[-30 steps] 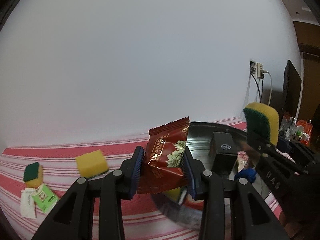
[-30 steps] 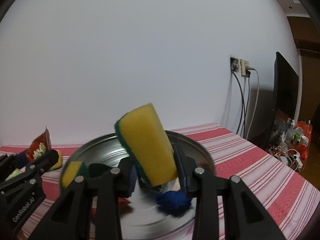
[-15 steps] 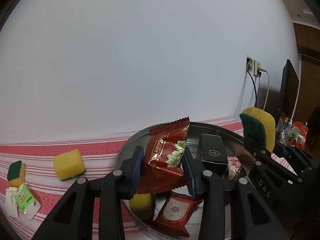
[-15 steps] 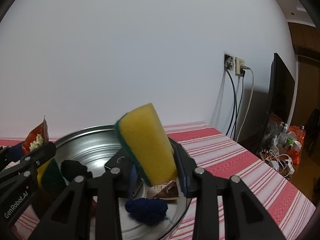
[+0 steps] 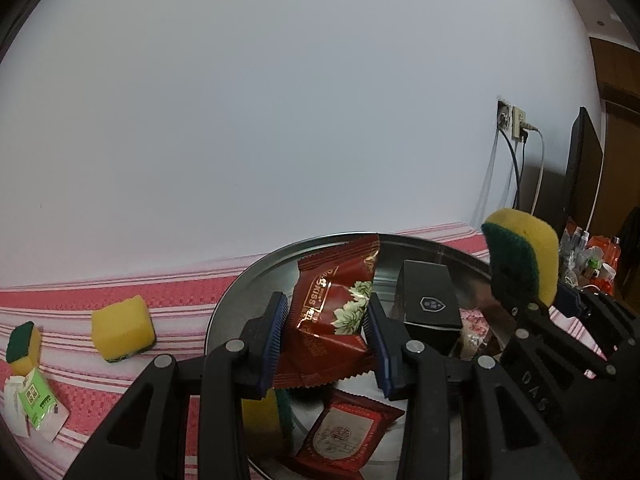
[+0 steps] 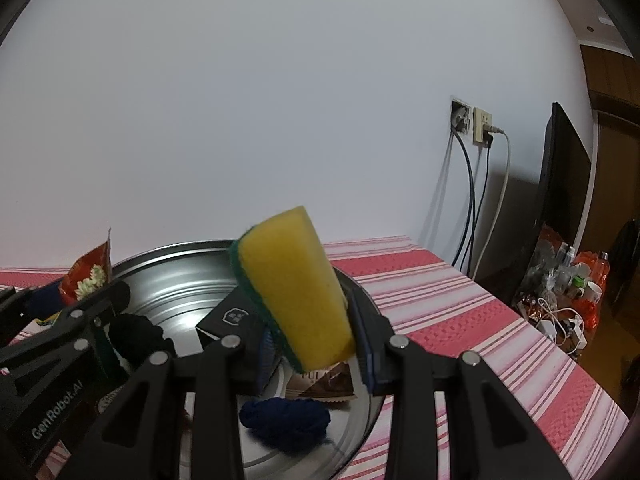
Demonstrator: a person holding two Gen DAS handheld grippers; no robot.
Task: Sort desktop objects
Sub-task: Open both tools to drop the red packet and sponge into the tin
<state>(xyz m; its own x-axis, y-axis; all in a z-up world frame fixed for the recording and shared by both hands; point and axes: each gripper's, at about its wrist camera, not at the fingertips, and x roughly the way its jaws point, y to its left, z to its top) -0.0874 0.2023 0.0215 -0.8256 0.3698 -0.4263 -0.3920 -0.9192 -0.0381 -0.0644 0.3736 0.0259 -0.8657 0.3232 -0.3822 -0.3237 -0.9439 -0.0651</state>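
Note:
My left gripper [image 5: 326, 336] is shut on a dark red snack packet [image 5: 330, 312] and holds it above the round metal tray [image 5: 240, 300]. My right gripper [image 6: 314, 344] is shut on a yellow sponge with a green pad [image 6: 292, 288], also above the tray [image 6: 176, 272]; that sponge shows at the right of the left wrist view [image 5: 524, 256]. In the tray lie a black box [image 5: 430, 304], a red packet [image 5: 348, 436], a yellow-green sponge [image 5: 264, 420], a blue yarn ball [image 6: 286, 420] and a black wad [image 6: 134, 336].
On the red striped cloth left of the tray lie a yellow sponge [image 5: 122, 328], a small green-topped sponge [image 5: 24, 346] and green-white sachets [image 5: 36, 400]. A wall socket with cables [image 6: 476, 128], a dark monitor [image 6: 560, 192] and clutter [image 6: 560, 292] are at the right.
Both grippers have moved right and forward over the tray, each still holding its object. The tray's contents have come into fuller view, and the loose sponges have slid left.

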